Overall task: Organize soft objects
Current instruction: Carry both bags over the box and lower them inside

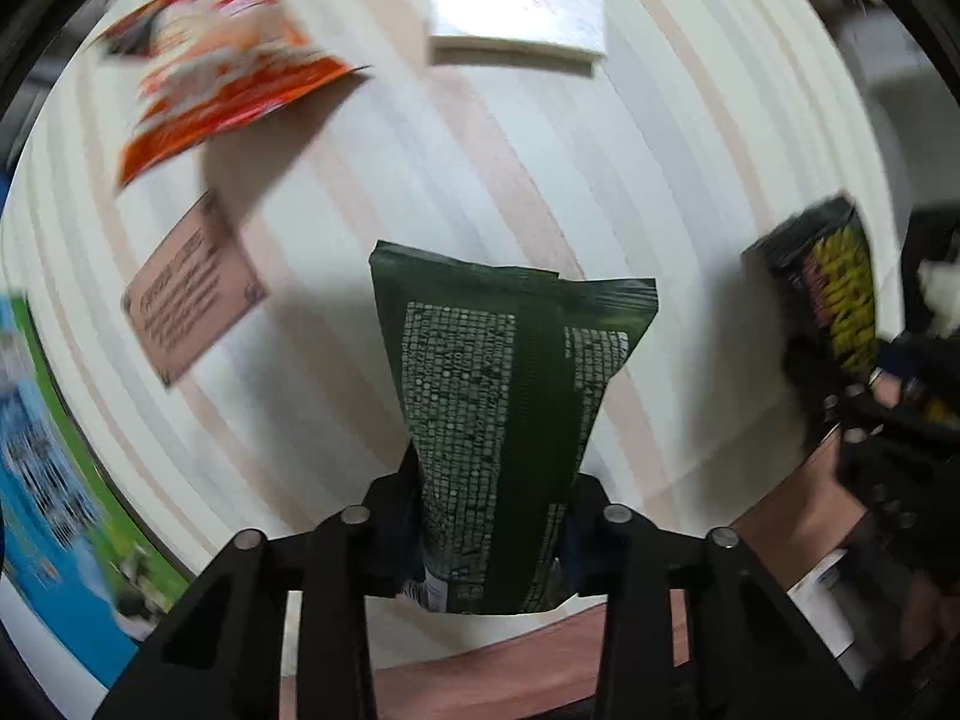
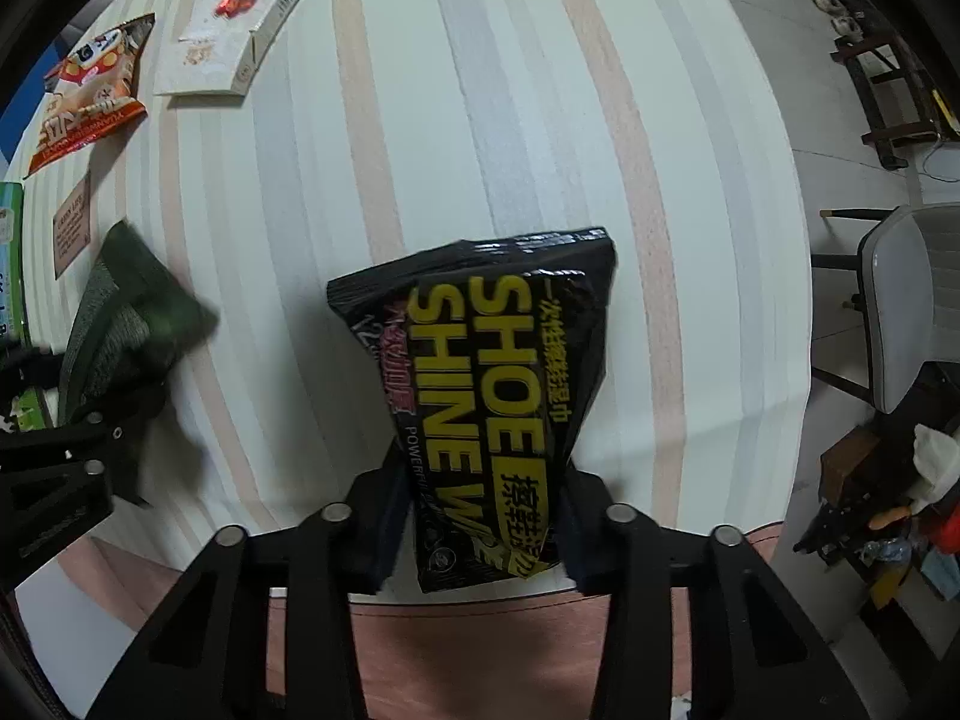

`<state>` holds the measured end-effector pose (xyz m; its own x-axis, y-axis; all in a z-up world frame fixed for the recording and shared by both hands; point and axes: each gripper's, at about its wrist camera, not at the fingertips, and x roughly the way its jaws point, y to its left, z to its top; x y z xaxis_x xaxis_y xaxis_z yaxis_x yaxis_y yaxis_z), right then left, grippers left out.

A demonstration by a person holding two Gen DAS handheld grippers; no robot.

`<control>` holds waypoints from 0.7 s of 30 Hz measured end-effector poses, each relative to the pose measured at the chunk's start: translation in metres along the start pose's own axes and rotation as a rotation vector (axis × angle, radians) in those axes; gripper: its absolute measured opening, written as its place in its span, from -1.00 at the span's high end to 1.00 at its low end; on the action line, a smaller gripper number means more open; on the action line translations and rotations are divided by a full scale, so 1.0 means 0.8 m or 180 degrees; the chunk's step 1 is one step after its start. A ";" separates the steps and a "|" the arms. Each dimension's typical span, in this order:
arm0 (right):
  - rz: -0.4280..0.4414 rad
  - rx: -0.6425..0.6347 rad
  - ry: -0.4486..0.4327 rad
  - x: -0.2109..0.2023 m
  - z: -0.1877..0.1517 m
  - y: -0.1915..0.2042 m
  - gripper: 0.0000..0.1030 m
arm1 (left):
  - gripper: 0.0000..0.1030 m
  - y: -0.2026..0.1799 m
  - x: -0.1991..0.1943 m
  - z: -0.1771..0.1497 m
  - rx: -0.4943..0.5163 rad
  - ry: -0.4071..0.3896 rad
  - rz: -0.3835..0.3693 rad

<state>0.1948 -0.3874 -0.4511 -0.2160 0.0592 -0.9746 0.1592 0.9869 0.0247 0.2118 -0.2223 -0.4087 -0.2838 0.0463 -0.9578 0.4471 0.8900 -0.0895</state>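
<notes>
My left gripper [image 1: 492,534] is shut on a dark green soft pack [image 1: 498,396] with white print, held above the striped tablecloth [image 1: 480,168]. My right gripper [image 2: 486,528] is shut on a black "SHOE SHINE" wipes pack [image 2: 498,396] with yellow lettering, also held above the cloth. The black pack shows at the right of the left wrist view [image 1: 834,294], and the green pack shows at the left of the right wrist view [image 2: 132,324]. An orange snack bag [image 1: 216,66] lies on the cloth at the far left; it also shows in the right wrist view [image 2: 90,96].
A white book [image 1: 516,6] lies at the far side of the table, also in the right wrist view [image 2: 222,42]. A brown card [image 1: 192,294] lies left of the green pack. A blue-green box [image 1: 54,468] sits at the left edge. A grey chair [image 2: 912,300] stands right of the table.
</notes>
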 end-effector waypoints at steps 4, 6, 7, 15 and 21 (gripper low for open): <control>0.0157 0.0091 -0.0076 -0.013 -0.024 0.011 0.25 | 0.39 0.018 -0.025 -0.037 -0.0289 -0.0361 -0.0037; 0.0296 0.0090 -0.0171 -0.031 -0.037 0.025 0.26 | 0.39 0.033 -0.045 -0.061 -0.0473 -0.0529 -0.0172; 0.0369 0.0074 -0.0237 -0.046 -0.044 0.037 0.26 | 0.39 0.044 -0.058 -0.078 -0.0559 -0.0625 -0.0234; 0.1089 -0.0214 -0.0709 -0.172 -0.110 0.176 0.26 | 0.39 0.183 -0.183 -0.203 -0.1026 -0.1275 -0.0442; 0.1464 -0.0575 -0.0824 -0.231 -0.136 0.344 0.26 | 0.39 0.319 -0.232 -0.264 -0.1300 -0.1437 -0.0225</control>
<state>0.1736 -0.1105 -0.2397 0.0839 0.4737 -0.8766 0.0086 0.8794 0.4760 0.1994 0.0917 -0.1964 0.1266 -0.1365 -0.9825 0.0537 0.9900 -0.1306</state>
